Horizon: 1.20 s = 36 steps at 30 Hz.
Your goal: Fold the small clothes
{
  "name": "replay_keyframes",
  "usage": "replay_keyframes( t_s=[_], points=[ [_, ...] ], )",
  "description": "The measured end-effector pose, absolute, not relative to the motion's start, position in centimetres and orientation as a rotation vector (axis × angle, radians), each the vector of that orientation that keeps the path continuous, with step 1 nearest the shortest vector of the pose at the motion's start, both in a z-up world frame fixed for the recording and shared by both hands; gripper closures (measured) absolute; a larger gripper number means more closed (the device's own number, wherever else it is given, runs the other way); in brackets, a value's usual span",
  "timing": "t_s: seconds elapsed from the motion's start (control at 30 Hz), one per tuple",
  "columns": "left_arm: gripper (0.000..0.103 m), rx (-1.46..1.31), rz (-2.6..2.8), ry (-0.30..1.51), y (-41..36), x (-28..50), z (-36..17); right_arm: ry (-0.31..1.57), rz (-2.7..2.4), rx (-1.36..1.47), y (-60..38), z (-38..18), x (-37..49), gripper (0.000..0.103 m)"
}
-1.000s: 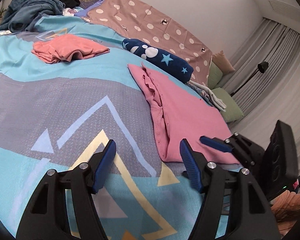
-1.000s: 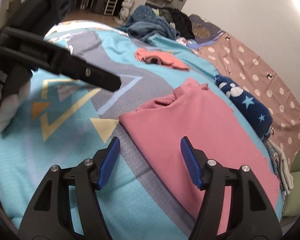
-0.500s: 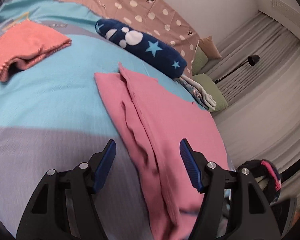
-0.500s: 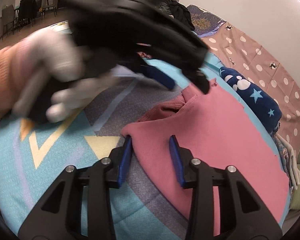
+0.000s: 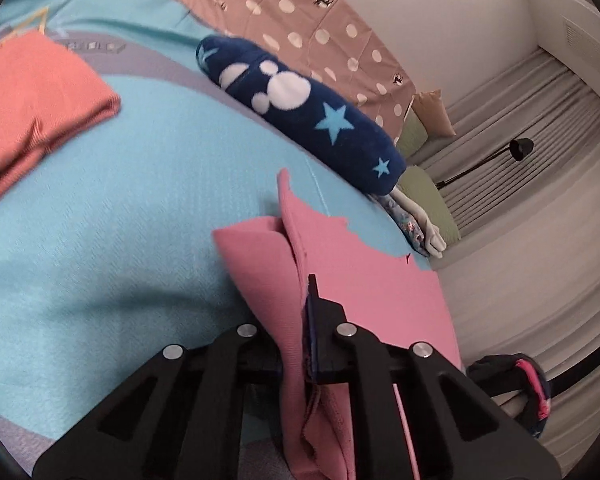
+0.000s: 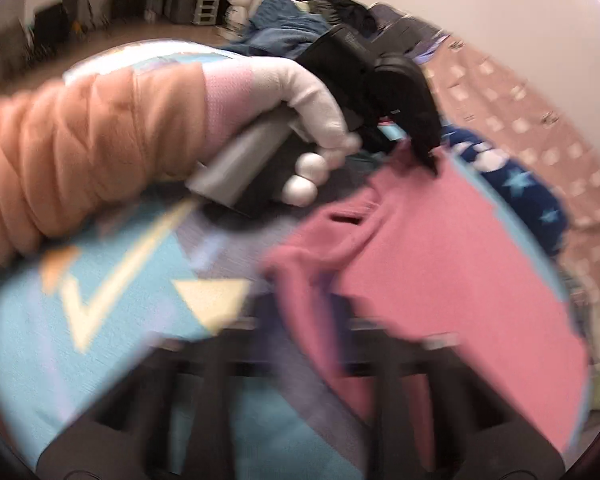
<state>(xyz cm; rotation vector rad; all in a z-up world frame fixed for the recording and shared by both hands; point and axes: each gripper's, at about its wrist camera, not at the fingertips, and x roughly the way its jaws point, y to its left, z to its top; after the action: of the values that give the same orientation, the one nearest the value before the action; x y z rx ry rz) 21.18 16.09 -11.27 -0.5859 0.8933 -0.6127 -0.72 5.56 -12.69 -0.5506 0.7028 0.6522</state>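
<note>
A pink garment [image 5: 364, 280] lies on the patterned bedspread [image 5: 120, 220]. My left gripper [image 5: 296, 344] is shut on a raised fold of its edge, with cloth running between the jaws. In the blurred right wrist view my right gripper [image 6: 304, 328] is shut on the near corner of the pink garment [image 6: 460, 264], which bunches up there. The left gripper [image 6: 416, 136] shows in that view too, held by a white-gloved hand at the garment's far corner.
A folded orange garment [image 5: 32, 104] lies at the left. A navy star-patterned roll [image 5: 300, 112] and a brown polka-dot cloth [image 5: 300, 12] lie beyond. Pillows [image 5: 424, 196] and curtains are at the right. A clothes pile [image 6: 300, 20] sits at the far end.
Both grippers went from open to shut on the pink garment. The left one moved forward to the far edge and pinched a fold; the right one closed on the near corner and is moving.
</note>
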Motion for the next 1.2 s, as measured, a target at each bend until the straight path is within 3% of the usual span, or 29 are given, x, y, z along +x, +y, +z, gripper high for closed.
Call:
replay_keyframes(
  t_s=[0.23,0.3,0.37,0.43,0.67,0.9,0.93,0.97,1.03,1.07,1.2],
  points=[
    [0.091,-0.614,-0.585,0.912,16.5,21.4,-12.0,0.699,0.695,-0.432,4.2,-11.4,-0.7,0.098],
    [0.089,-0.66,-0.591,0.92,17.2,21.5,-12.4,0.699,0.714,-0.409,3.3,-10.9,-0.7,0.094],
    [0.085,-0.687,-0.608,0.918,17.6,21.3,-12.6,0.702,0.708,-0.429,3.1,-10.9,-1.3,0.078],
    [0.08,-0.675,-0.622,0.914,17.6,21.0,-12.4,0.706,0.69,-0.472,3.0,-11.4,-2.0,0.069],
    [0.061,-0.586,-0.656,0.908,16.2,20.5,-11.8,0.692,0.581,-0.585,4.7,-12.8,-1.9,0.058],
    [0.05,-0.529,-0.68,0.915,15.0,21.0,-11.5,0.584,0.454,-0.732,8.9,-14.2,-1.3,0.058],
    [0.05,-0.518,-0.676,0.916,14.8,21.1,-11.4,0.57,0.441,-0.748,9.3,-14.3,-1.2,0.059],
    [0.051,-0.511,-0.674,0.915,14.6,21.2,-11.4,0.56,0.433,-0.758,9.6,-14.4,-1.3,0.066],
    [0.076,-0.52,-0.666,0.929,14.5,21.6,-11.5,0.571,0.456,-0.756,9.8,-14.4,-1.1,0.091],
    [0.093,-0.552,-0.676,0.959,14.6,22.1,-12.0,0.559,0.444,-0.739,9.5,-14.1,-1.0,0.095],
    [0.094,-0.603,-0.663,0.95,15.0,22.5,-11.7,0.507,0.451,-0.601,7.5,-11.0,-1.4,0.095]
  ],
)
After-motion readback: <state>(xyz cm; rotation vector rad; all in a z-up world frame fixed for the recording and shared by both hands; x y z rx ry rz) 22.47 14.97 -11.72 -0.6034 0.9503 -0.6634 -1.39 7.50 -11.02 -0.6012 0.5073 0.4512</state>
